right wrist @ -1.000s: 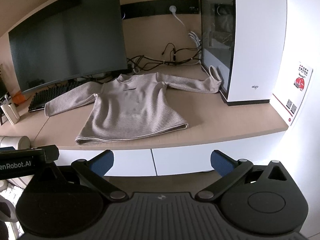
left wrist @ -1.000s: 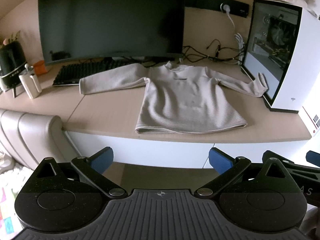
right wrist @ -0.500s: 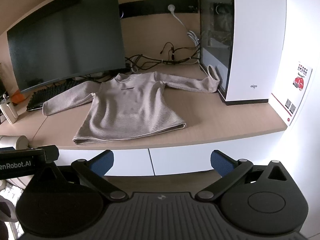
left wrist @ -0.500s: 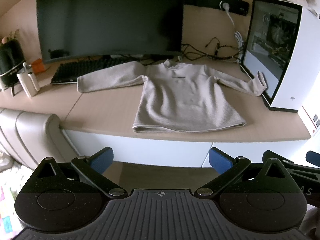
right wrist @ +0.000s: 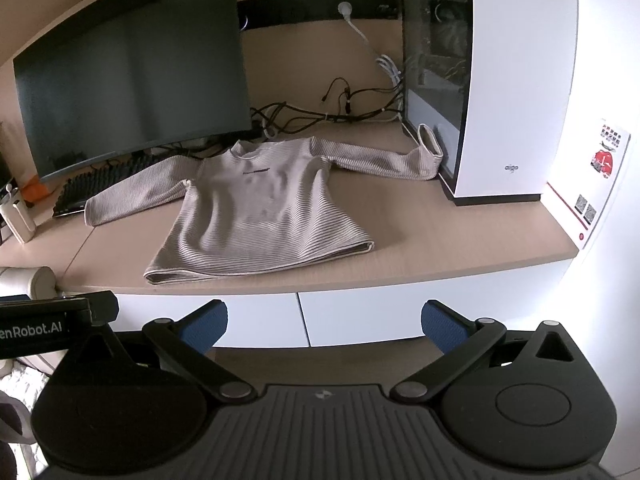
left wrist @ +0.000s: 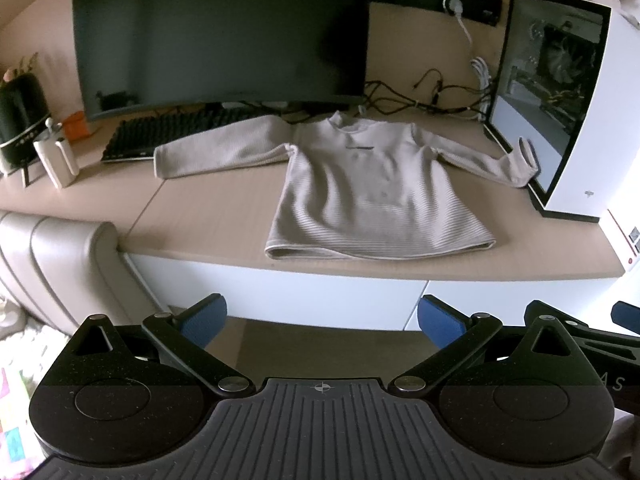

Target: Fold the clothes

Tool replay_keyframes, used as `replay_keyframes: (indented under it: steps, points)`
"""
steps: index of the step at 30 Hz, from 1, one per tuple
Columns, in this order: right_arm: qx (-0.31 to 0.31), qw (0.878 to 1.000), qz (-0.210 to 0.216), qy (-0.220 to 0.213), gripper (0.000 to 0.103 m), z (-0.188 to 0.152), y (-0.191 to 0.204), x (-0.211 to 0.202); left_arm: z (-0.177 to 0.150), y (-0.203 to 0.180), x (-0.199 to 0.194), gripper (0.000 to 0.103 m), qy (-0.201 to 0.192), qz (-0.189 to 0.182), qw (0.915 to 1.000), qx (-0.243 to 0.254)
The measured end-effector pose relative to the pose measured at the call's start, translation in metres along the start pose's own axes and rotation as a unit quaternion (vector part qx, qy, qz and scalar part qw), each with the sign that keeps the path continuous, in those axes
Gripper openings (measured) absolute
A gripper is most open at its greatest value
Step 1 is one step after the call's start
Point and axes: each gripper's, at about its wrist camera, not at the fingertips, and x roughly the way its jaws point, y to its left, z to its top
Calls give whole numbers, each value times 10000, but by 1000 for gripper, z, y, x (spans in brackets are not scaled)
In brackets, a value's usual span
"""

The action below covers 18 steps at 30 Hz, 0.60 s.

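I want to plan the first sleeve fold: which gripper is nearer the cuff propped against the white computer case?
Right, as far as I can judge. The right gripper hangs before the desk on the cuff's side; the left gripper hangs beside it, farther toward the other sleeve.

sweater [left wrist: 372, 196] on desk [left wrist: 216, 216], monitor [left wrist: 220, 32] behind, sleeve seemingly touching computer case [left wrist: 576, 120]

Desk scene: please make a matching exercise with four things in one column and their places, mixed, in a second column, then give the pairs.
1. sweater
2. keyboard
3. computer case
4. right gripper

a. under the monitor's edge
b. flat on the desk, sleeves spread
c. open, short of the desk
d. at the desk's right end

Pairs: 1-b, 2-a, 3-d, 4-c
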Motion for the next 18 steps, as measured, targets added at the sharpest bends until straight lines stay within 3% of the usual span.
replay_keyframes:
  steps: [18]
  points:
    - [25,10000,-55,-37,103,3,0,1,-1,0,4,103,52,-76,9999,93]
